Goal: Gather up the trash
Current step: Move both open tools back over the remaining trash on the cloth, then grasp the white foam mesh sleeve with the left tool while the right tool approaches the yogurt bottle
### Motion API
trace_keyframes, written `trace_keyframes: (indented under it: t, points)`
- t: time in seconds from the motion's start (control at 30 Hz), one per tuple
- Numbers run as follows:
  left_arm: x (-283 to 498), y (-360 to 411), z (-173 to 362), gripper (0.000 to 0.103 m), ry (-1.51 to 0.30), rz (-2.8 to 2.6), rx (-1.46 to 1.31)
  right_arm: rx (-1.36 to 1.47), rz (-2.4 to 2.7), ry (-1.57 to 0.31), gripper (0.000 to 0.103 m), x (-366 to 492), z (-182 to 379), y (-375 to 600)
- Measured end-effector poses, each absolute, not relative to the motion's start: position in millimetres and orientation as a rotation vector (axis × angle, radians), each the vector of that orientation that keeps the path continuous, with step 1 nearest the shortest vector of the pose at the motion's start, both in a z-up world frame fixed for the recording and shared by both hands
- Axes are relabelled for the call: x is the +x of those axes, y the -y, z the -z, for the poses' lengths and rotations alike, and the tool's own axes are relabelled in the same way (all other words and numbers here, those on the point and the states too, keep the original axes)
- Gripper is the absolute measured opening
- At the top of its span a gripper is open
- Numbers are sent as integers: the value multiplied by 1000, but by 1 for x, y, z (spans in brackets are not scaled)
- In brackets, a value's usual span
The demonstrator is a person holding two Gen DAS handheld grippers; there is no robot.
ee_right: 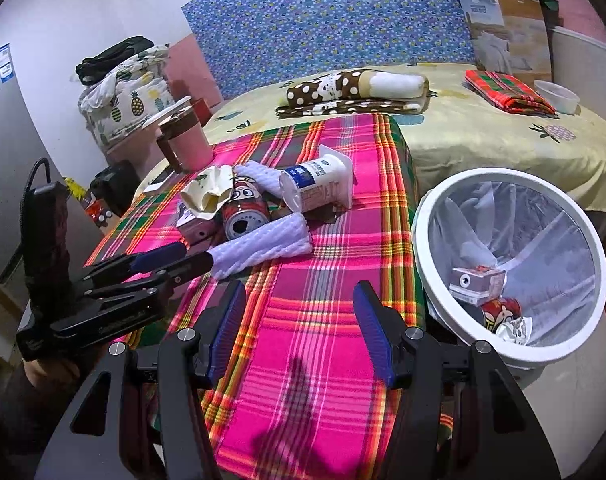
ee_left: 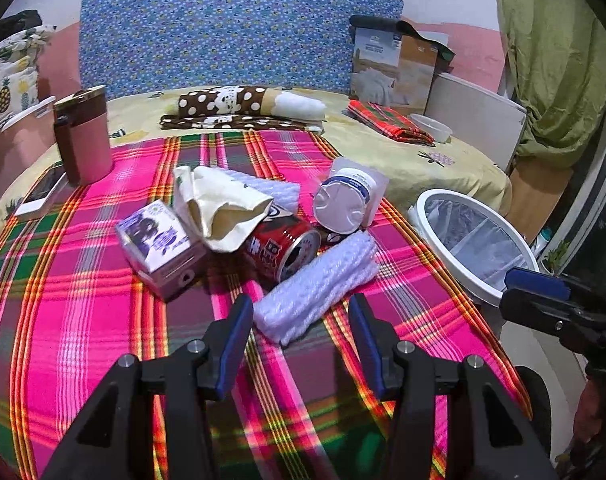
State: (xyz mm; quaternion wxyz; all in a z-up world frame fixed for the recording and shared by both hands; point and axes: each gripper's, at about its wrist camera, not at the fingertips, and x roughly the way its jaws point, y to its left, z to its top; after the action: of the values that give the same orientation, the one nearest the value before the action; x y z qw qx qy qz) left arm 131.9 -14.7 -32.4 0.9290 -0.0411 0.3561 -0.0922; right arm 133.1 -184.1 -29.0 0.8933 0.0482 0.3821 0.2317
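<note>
Both claws spread and empty over a pile of trash on the pink plaid cloth (ee_left: 103, 300).

The left gripper (ee_left: 301, 312) hangs with its blue pads apart, just short of the near end of a white quilted paper roll (ee_left: 319, 284), not touching it. Behind that roll lie a red drink can (ee_left: 283, 248) on its side, a small purple carton (ee_left: 159, 240), a crumpled cream wrapper (ee_left: 223, 208) and a white plastic bottle (ee_left: 343, 200). The right gripper (ee_right: 299, 312) stands spread over bare cloth, beside the white round lined trash bin (ee_right: 423, 216) holding a carton and a can.

Pink plaid cloth (ee_left: 83, 300), red can (ee_left: 281, 246), white bin (ee_right: 427, 216)
</note>
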Motion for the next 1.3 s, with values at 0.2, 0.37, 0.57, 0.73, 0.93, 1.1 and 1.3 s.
trace_keyframes:
  t: [0.2,0.37,0.57,0.73,0.93,1.1,1.3]
  points:
    - [152,22,43,52,-766,219,-50,102,-476,-802,58,144,31,184]
    - [162,31,51,52,-814,259,-23,111,-471,-813,58,152,34,186]
    - [163,38,57,42,-858,251,14,121,-471,-823,58,158,37,188]
    - [155,41,55,26,-842,239,44,129,-470,-825,58,160,37,188]
    - [139,39,49,23,-817,269,14,130,-466,-823,58,160,35,188]
    - [122,29,39,22,-789,261,-31,129,-452,-811,58,164,33,186]
    - [121,4,24,22,-746,185,-96,108,-459,-790,58,174,31,178]
